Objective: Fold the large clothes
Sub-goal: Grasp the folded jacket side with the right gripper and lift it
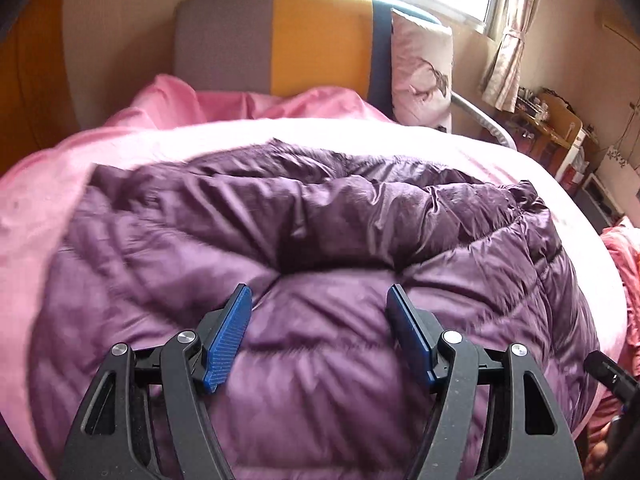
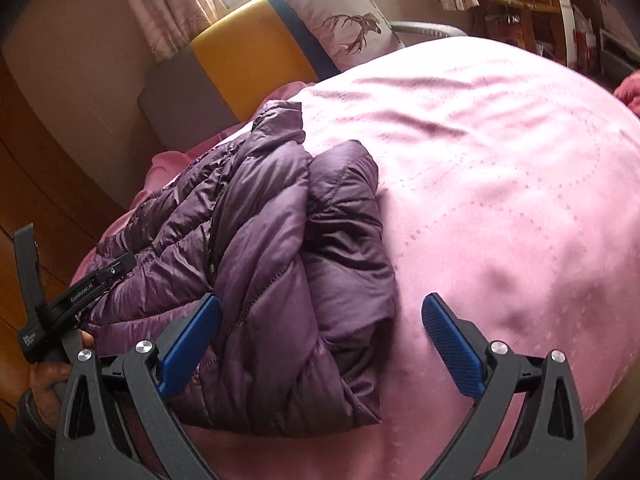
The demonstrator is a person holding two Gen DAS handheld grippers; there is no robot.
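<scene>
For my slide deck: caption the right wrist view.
Open right gripper hovers at the edge of a folded purple puffer jacket on a pink bedspread.

One quilted, shiny purple down jacket (image 2: pixel 256 264) lies bundled on one bed covered by a pink spread (image 2: pixel 500 184). Behind the jacket stands one padded headboard (image 1: pixel 280 36) in three colour panels: one grey, one yellow, one dark blue. One pale pillow printed with a single antlered deer (image 2: pixel 352 32) leans against the headboard, beyond the jacket. Two hand-held grippers are counted: the left hand-held gripper (image 1: pixel 319 318) over the jacket, the right hand-held gripper (image 2: pixel 320 330) at the jacket's near edge, each with two blue-padded fingers standing apart. One window shows beyond the headboard.
</scene>
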